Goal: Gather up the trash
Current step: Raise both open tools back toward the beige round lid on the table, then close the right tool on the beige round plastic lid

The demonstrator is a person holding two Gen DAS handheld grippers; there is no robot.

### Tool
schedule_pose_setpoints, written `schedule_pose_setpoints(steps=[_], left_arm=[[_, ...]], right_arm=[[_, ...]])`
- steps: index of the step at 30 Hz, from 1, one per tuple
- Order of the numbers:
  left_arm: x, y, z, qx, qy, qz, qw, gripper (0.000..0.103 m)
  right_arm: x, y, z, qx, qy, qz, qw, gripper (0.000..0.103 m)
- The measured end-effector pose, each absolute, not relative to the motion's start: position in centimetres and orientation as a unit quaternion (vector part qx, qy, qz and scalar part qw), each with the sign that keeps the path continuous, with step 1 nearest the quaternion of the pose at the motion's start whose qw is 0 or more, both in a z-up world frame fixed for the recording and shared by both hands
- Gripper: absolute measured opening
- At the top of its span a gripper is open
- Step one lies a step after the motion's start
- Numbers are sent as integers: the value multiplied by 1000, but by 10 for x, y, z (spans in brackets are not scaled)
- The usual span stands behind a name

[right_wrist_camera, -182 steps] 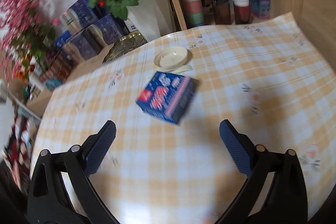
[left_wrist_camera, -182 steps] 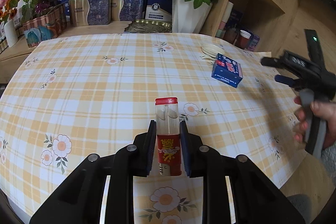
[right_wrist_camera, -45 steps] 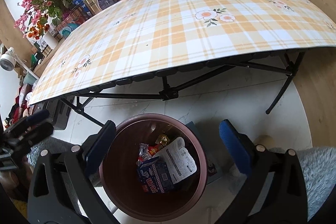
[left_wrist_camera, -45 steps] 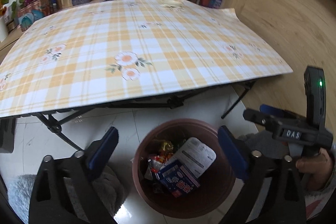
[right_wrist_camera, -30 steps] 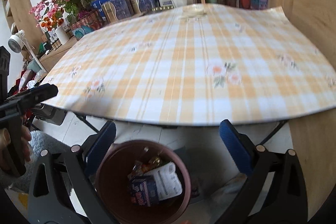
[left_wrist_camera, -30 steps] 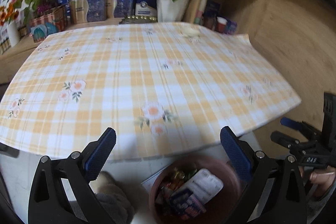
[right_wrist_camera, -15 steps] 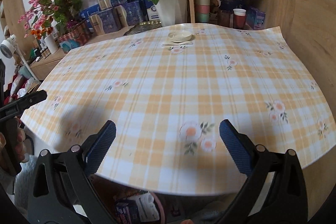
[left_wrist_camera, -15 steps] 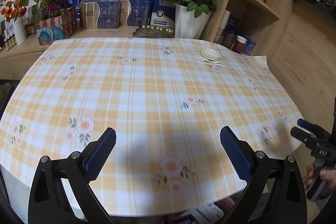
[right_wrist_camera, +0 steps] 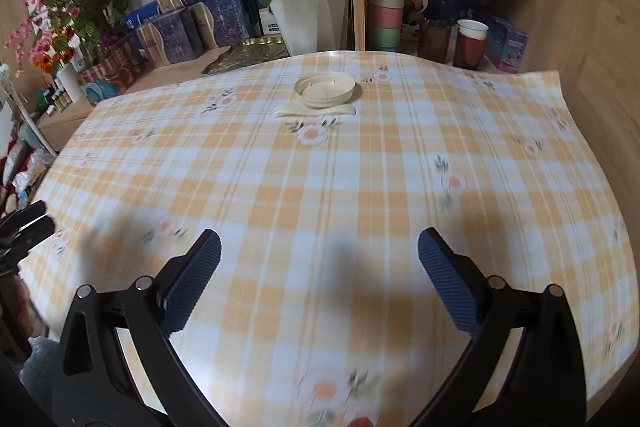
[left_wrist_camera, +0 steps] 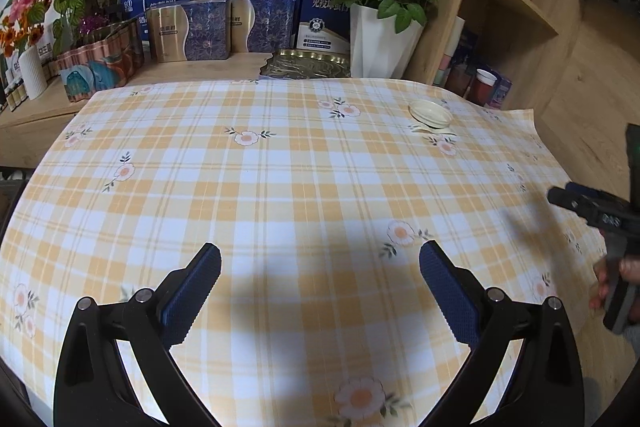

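Note:
A cream plastic lid (right_wrist_camera: 325, 90) lies on the plaid tablecloth (right_wrist_camera: 320, 195) near the far right corner, with a pale flat scrap (right_wrist_camera: 314, 111) just in front of it. The same lid (left_wrist_camera: 430, 113) shows far right in the left wrist view. My left gripper (left_wrist_camera: 320, 277) hovers open over the near middle of the table, holding nothing. My right gripper (right_wrist_camera: 319, 275) is open and empty too, above the near part of the table, well short of the lid. The trash bin is out of view.
A white vase of red roses (left_wrist_camera: 382, 43), blue and gold boxes (left_wrist_camera: 208, 27) and a gold tray (left_wrist_camera: 306, 67) stand behind the table. A wooden shelf unit (right_wrist_camera: 460, 7) with cups is at the far right. A hand holding the other gripper (left_wrist_camera: 612, 267) is at the right edge.
Both grippers rose from over the bin under the table's near edge and now look across the tabletop. The bin has dropped out of view. The right gripper has come closer to the lid.

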State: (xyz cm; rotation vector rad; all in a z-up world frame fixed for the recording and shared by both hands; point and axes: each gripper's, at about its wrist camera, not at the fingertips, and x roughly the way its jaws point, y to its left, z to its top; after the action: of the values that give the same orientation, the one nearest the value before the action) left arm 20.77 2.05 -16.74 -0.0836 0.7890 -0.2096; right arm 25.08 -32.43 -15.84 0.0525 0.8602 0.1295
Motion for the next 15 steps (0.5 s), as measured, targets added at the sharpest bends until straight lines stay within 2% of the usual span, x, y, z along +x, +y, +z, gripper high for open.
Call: schedule_pose_setpoints(steps=[15], left_arm=[[271, 40, -173, -85, 358, -72, 927, 97]], right_arm=[[435, -295, -196, 4, 441, 47, 896, 97]])
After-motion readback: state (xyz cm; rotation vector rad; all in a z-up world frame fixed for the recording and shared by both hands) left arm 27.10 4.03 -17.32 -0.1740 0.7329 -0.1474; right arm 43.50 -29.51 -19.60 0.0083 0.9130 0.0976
